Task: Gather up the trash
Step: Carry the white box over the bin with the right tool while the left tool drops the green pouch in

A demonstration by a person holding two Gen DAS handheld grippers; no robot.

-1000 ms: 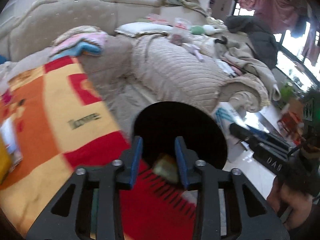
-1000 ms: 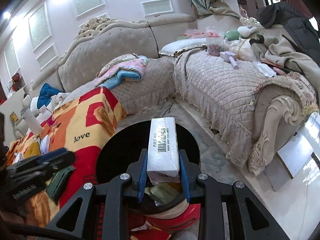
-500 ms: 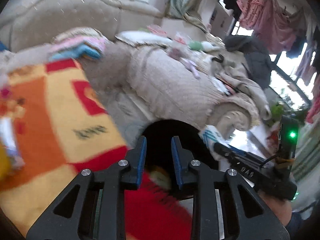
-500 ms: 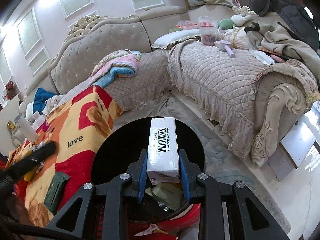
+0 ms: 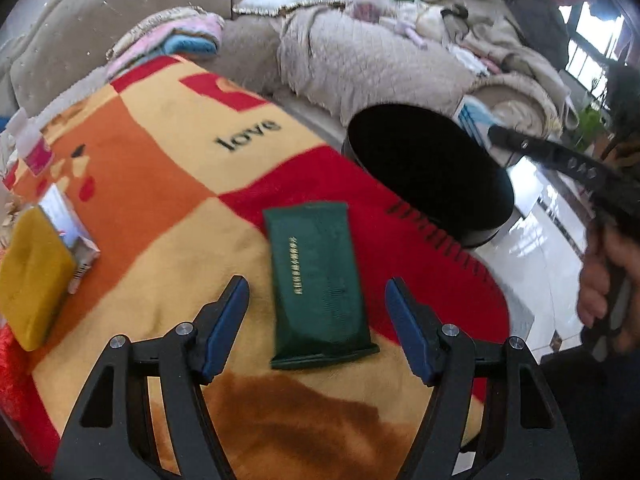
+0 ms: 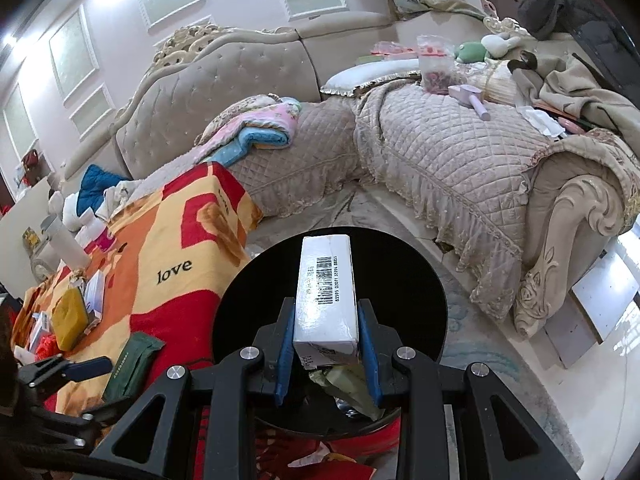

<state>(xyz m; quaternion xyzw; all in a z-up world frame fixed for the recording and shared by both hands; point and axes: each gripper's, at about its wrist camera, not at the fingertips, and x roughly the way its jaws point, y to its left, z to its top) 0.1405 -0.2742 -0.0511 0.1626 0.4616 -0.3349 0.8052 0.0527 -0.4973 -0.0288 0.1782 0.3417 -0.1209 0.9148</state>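
A dark green flat packet lies on the red, orange and yellow blanket over the table. My left gripper hovers over the packet's near end, its jaws opening, the pads apart on either side and not touching it. My right gripper is shut on a white carton with a barcode and holds it over the round black bin. Crumpled wrappers lie inside the bin. The right wrist view also shows the green packet and the left gripper at lower left.
A yellow sponge-like block and a small white box rest at the blanket's left. The black bin stands off the table's right edge. A beige quilted sofa with clothes and clutter runs behind. A hand holds the right gripper.
My left gripper has swung from over the bin to the blanket and opened wide; the yellowish scrap it held is gone. The right gripper keeps the carton over the bin.
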